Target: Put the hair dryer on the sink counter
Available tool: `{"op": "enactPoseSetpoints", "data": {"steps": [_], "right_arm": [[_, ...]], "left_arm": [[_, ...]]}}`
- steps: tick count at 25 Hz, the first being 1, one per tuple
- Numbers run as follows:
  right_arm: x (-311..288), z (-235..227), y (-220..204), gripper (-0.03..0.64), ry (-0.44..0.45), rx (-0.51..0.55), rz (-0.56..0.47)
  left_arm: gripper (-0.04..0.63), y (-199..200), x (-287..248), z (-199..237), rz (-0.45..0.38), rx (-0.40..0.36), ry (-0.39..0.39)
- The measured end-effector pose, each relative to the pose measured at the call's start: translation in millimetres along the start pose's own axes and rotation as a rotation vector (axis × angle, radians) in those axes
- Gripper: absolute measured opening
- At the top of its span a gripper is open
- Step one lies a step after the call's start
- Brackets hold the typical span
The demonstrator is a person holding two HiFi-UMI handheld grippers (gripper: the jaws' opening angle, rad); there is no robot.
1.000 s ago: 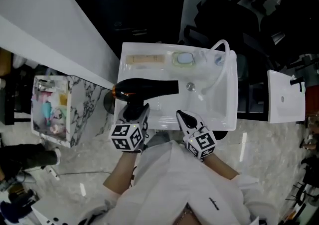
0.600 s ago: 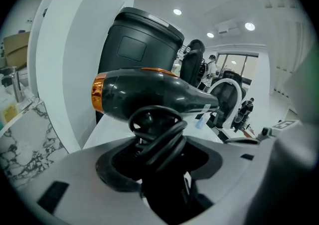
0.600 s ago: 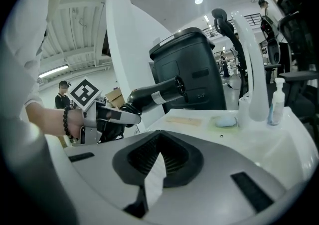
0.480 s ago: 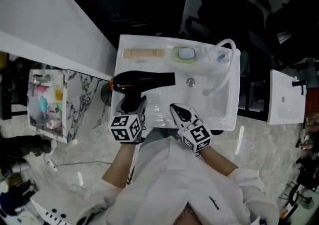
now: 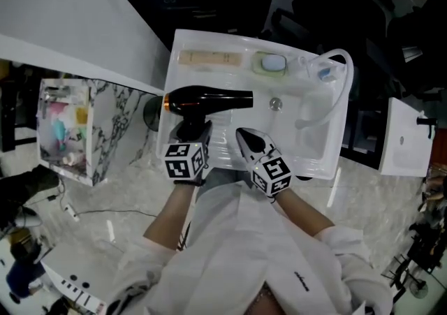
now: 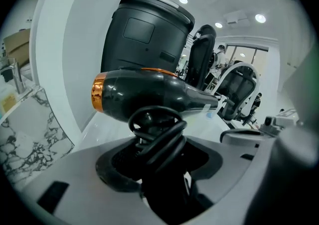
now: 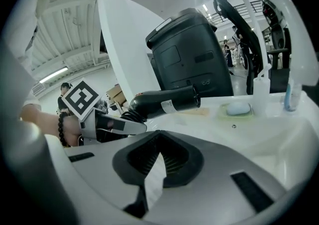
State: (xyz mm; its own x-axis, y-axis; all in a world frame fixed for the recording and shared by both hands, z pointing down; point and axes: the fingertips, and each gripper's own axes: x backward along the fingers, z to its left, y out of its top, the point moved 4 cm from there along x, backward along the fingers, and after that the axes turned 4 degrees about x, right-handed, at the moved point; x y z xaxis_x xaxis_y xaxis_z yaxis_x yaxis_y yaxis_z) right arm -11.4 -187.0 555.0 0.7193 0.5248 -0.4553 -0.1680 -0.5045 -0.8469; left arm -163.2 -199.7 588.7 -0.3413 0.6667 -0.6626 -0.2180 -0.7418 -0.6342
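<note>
A black hair dryer (image 5: 209,100) with a copper rear ring lies crosswise over the left part of the white sink counter (image 5: 318,147), nozzle pointing right. My left gripper (image 5: 192,132) is shut on its handle, where the black cord is coiled; in the left gripper view the hair dryer (image 6: 144,94) rises from between the jaws of that gripper (image 6: 159,154). My right gripper (image 5: 246,140) hovers at the counter's front edge, just right of the left one, shut with nothing in it. The right gripper view shows the hair dryer (image 7: 164,103) and the left gripper (image 7: 112,125) beyond the right gripper (image 7: 149,169).
At the counter's back are a tan comb-like item (image 5: 209,59), a soap on a green dish (image 5: 274,63) and a small bottle (image 5: 325,72). A white curved faucet (image 5: 341,90) stands at the right. A marble cabinet with a clear box (image 5: 66,132) stands left, and a black bin (image 6: 149,34) is behind.
The head camera has shifted slightly. The hair dryer stays held in the left gripper over the sink's left side, and the right gripper stays beside it.
</note>
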Motion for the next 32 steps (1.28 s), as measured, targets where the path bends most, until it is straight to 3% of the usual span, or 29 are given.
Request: {"op": "enactPoseSetpoints", "data": {"steps": [22, 28, 32], "right_arm": [[-43, 1, -30, 0.017, 0.018, -0.032, 0.06], [-46, -3, -34, 0.017, 0.019, -0.036, 0.069], [-49, -6, -37, 0.017, 0.017, -0.046, 0.078]], "left_arm": [[0.259, -45, -57, 21, 0.189, -0.065, 0.056], [0.259, -48, -63, 27, 0.229, -0.133, 0.094], [0.259, -53, -67, 29, 0.248, -0.114, 0.093]]}}
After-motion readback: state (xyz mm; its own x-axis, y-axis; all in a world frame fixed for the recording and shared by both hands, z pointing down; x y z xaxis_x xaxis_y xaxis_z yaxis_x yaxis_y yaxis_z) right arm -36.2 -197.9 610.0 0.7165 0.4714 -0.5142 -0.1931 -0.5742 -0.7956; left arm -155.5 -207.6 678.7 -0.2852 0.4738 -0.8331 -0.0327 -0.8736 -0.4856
